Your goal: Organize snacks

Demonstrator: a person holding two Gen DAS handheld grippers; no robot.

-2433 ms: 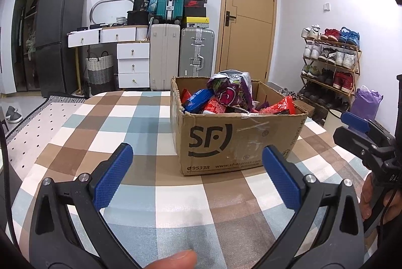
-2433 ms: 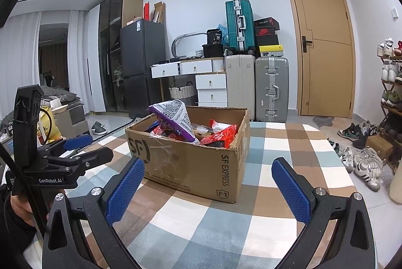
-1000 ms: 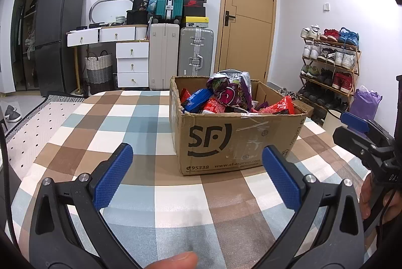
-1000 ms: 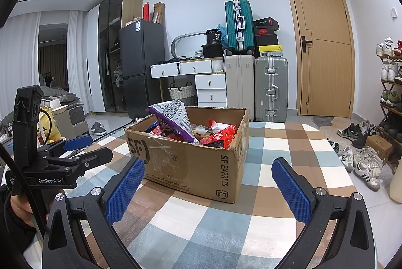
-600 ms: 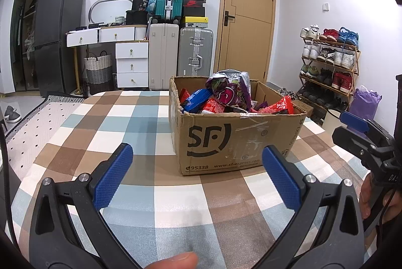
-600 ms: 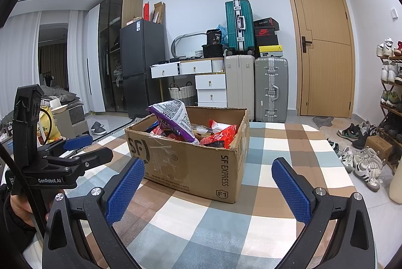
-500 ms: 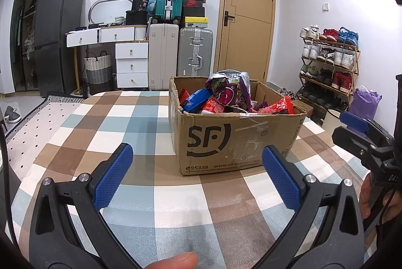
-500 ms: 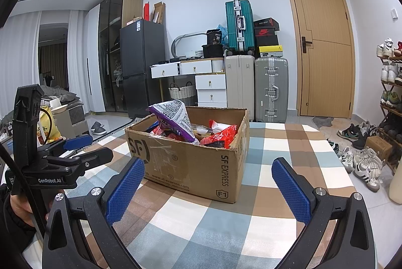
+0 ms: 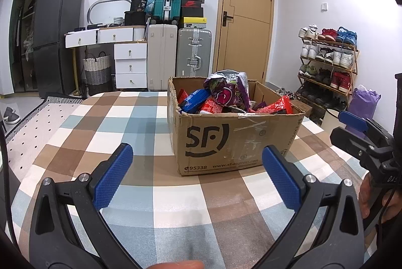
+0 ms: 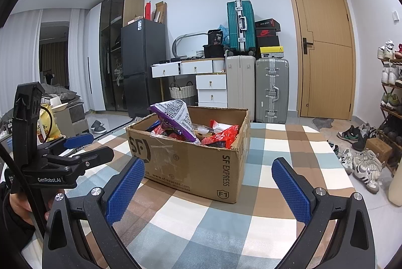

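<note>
A brown cardboard box marked SF stands on the checked tablecloth, filled with snack packs. A purple bag sticks up highest, with a blue pack and red packs around it. My left gripper hovers open in front of the box, nothing between its blue pads. My right gripper is open too, facing the box's right corner. Each gripper shows at the edge of the other's view.
The table has bare checked cloth left of and in front of the box. Behind stand suitcases, white drawers and a dark fridge. A shoe rack lines the right wall, with loose shoes on the floor.
</note>
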